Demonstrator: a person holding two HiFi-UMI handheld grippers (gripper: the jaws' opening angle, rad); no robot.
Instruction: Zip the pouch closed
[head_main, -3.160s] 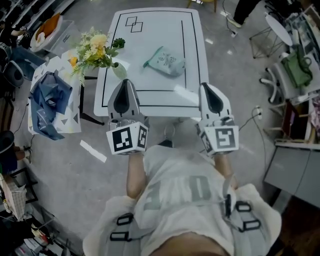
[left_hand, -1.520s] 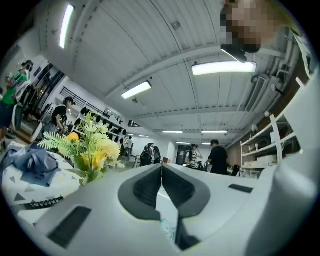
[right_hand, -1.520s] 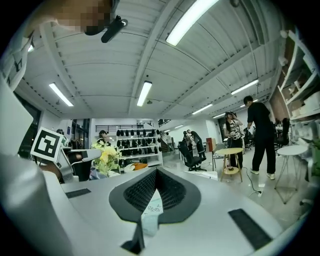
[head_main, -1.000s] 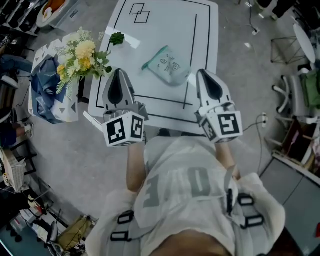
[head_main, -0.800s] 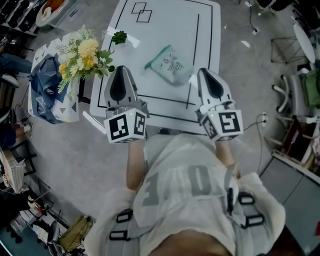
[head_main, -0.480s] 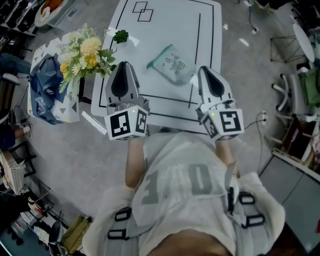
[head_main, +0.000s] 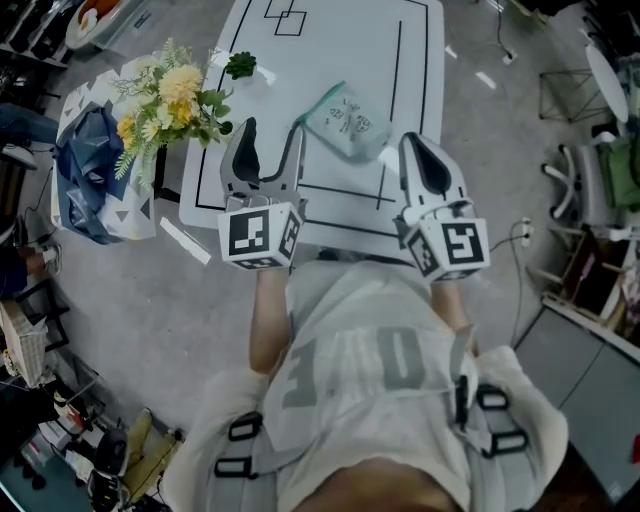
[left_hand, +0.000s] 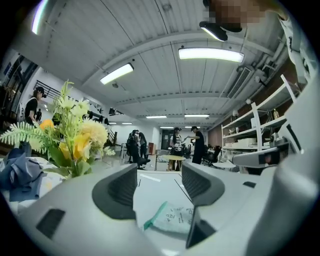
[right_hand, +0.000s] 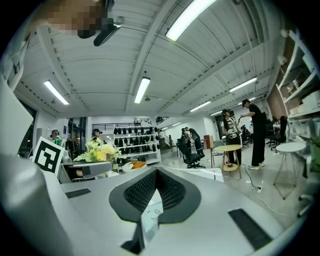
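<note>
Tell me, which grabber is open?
The left gripper: its jaws have just been opening and stand wide apart, with nothing between them. The right gripper has its jaws pressed together.

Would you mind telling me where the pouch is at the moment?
In the head view, the pouch lies on the white table, just beyond and between the left gripper and the right gripper.

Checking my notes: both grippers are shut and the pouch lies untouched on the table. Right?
No: in the left gripper view the left gripper has just been opening; its jaws stand apart, empty. The right gripper is shut, the pouch untouched.
</note>
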